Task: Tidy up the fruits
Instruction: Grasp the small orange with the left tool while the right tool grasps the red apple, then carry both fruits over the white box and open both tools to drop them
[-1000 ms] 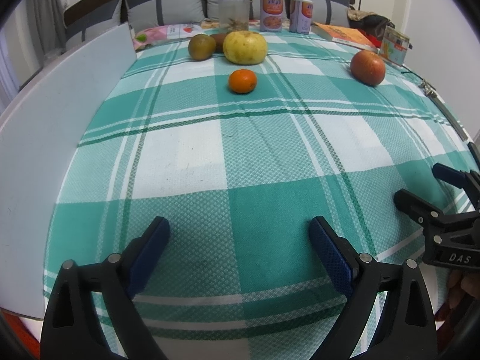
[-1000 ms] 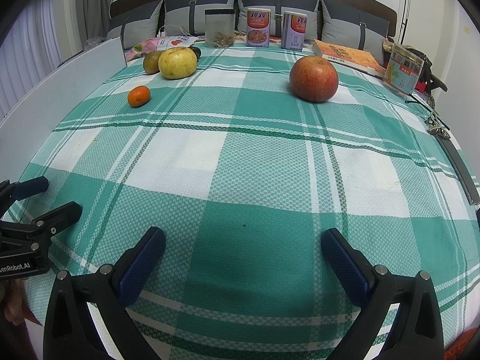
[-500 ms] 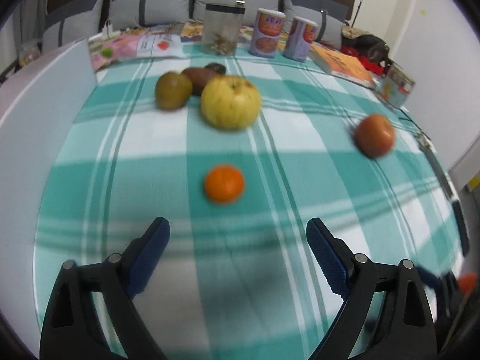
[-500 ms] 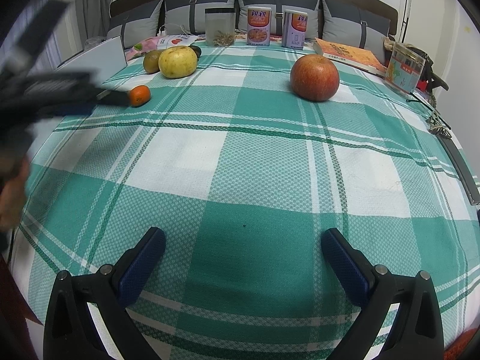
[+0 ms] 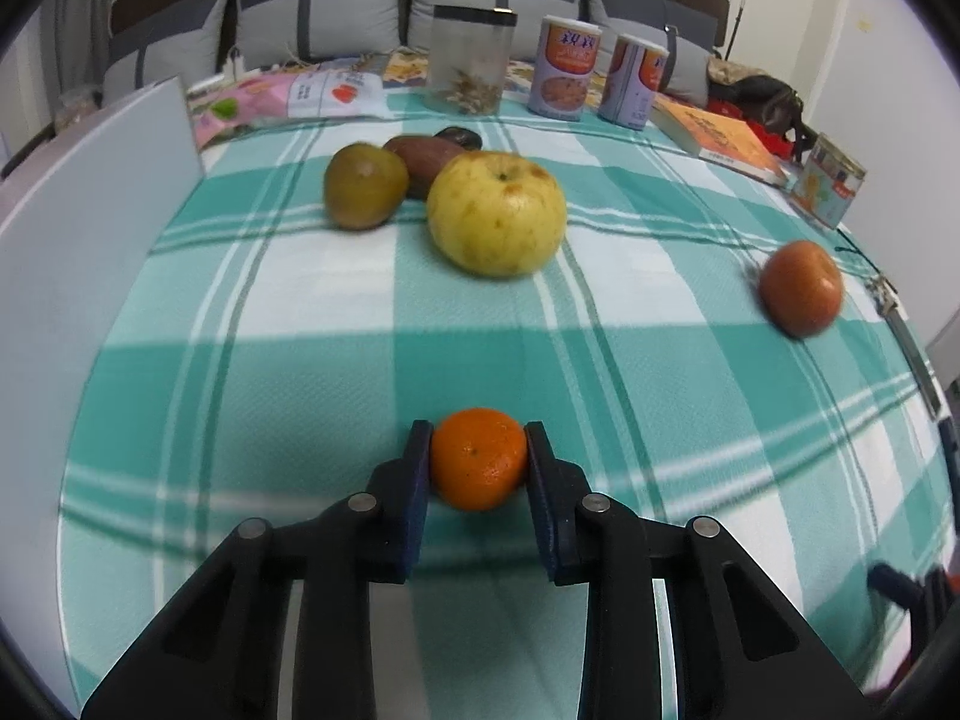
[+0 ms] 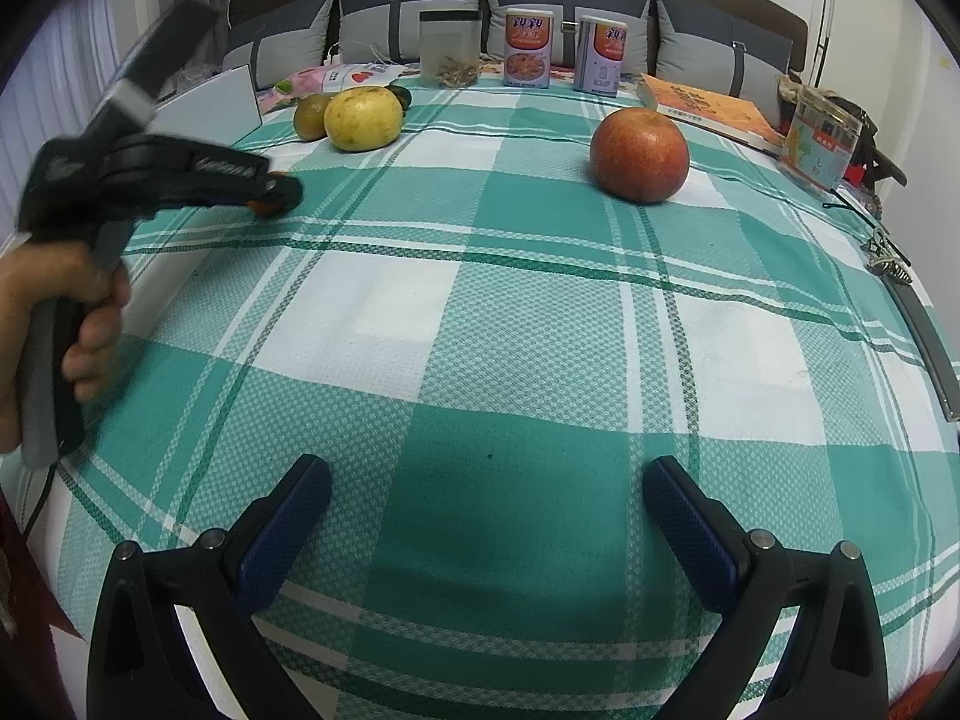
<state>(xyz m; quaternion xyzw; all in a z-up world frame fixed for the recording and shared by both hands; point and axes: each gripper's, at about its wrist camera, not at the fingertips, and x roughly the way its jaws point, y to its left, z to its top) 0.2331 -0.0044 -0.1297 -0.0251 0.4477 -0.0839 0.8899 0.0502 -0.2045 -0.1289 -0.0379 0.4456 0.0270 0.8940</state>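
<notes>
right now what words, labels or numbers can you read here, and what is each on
"親親": red characters at the top of the two snack cans at the far edge; the smaller print below is too small to read.
Orange book: cover text too small to read.
Clear-cased box at the right edge: print too blurred to read.
Left gripper: white lettering on its body, blurred.
Pink printed sheet: text too small to read.

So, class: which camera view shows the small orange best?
The left wrist view: the orange sits whole and close between the left gripper pads. The right wrist view shows only an orange sliver behind that gripper's tip.
</notes>
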